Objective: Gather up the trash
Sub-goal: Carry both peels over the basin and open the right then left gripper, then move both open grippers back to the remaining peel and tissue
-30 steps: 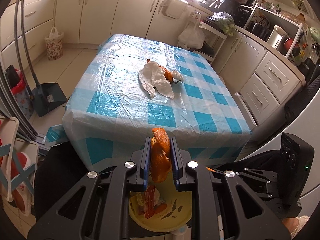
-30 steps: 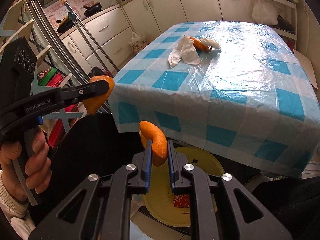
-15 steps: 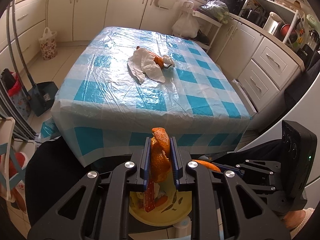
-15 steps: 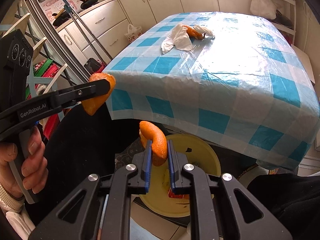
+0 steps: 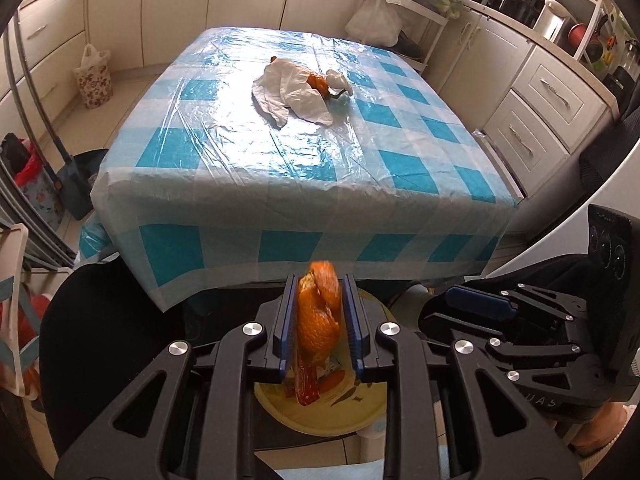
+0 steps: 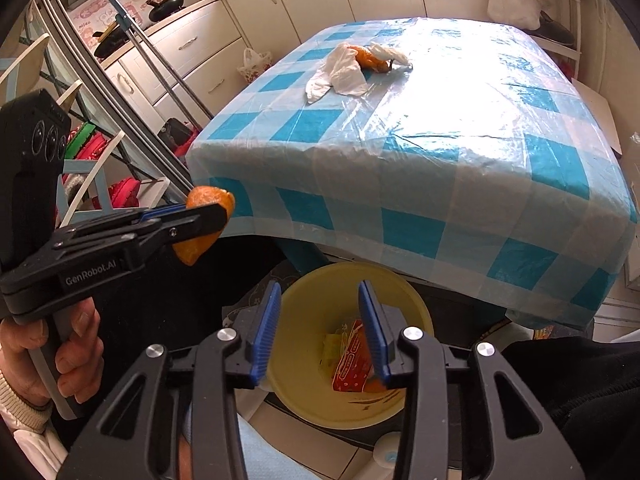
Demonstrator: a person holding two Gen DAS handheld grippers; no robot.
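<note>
At left in the right wrist view: left gripper (image 6: pixel 208 216) over the dark lap, a hand (image 6: pixel 48 356) on its handle, orange peel (image 6: pixel 206 222) between its jaws. In its own view the same peel (image 5: pixel 318 316) standing upright between the blue pads (image 5: pixel 282 320); jaws opening slightly, peel not yet fallen, contact of the pads hard to judge. Below it, the yellow bin (image 5: pixel 332 420) on the floor, just under the near table edge.

Centre, near: right gripper (image 6: pixel 324 320) directly above the yellow bin (image 6: pixel 304 380), jaws opening, nothing between them. Inside the bin a red wrapper (image 6: pixel 352 364) and some small scraps.

Farther away, on the checked tablecloth (image 6: pixel 440 140), toward the far side: white plastic bag (image 6: pixel 340 72), crumpled, partly over another orange peel (image 6: pixel 370 58), with a smaller white scrap just beside on the right.

Handling, as a judgement: peel very light, soft but springy, a bit moist, perhaps sticking to a pad on release. Best taken across the curved middle, not at a thin torn edge. Bag light, limp and slippery; best pinched at a bunched fold.
</note>
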